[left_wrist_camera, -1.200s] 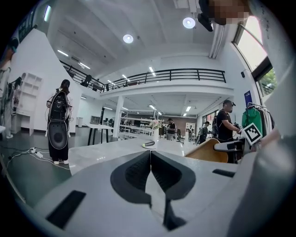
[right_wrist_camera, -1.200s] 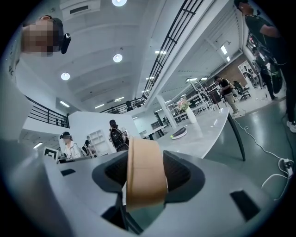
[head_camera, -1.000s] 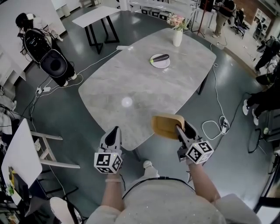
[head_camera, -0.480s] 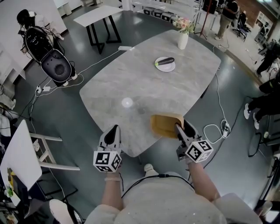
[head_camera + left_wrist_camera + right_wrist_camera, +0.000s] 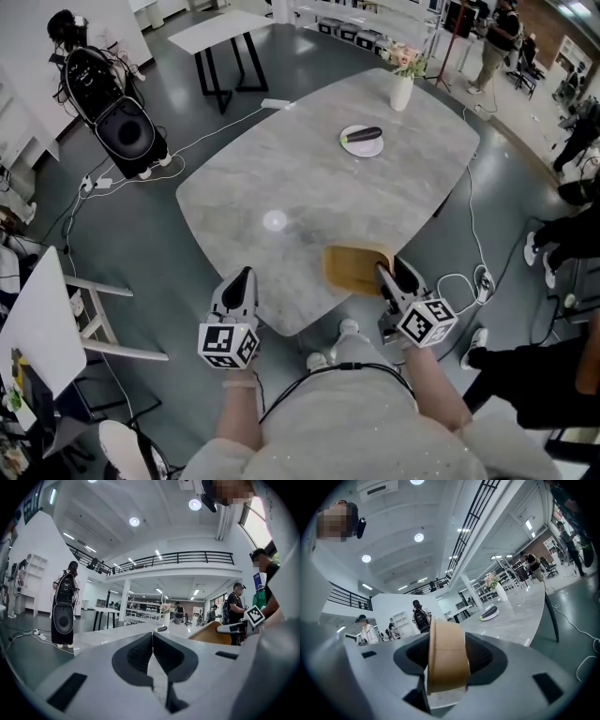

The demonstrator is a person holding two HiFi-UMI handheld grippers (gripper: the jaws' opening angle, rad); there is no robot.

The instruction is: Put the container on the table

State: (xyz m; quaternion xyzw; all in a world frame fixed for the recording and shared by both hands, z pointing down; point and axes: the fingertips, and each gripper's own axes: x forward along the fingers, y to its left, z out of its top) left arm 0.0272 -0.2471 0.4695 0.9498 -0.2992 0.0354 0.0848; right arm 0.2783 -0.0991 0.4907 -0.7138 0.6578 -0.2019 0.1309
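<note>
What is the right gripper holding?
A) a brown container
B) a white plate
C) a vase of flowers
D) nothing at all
A: the right gripper is shut on the wall of the brown container, which the right gripper view shows clamped between its jaws.

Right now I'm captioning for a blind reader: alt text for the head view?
The right gripper holds a tan shallow cardboard container at the near edge of a grey stone-look table; the left gripper is shut, empty. A white plate lies beyond.
</note>
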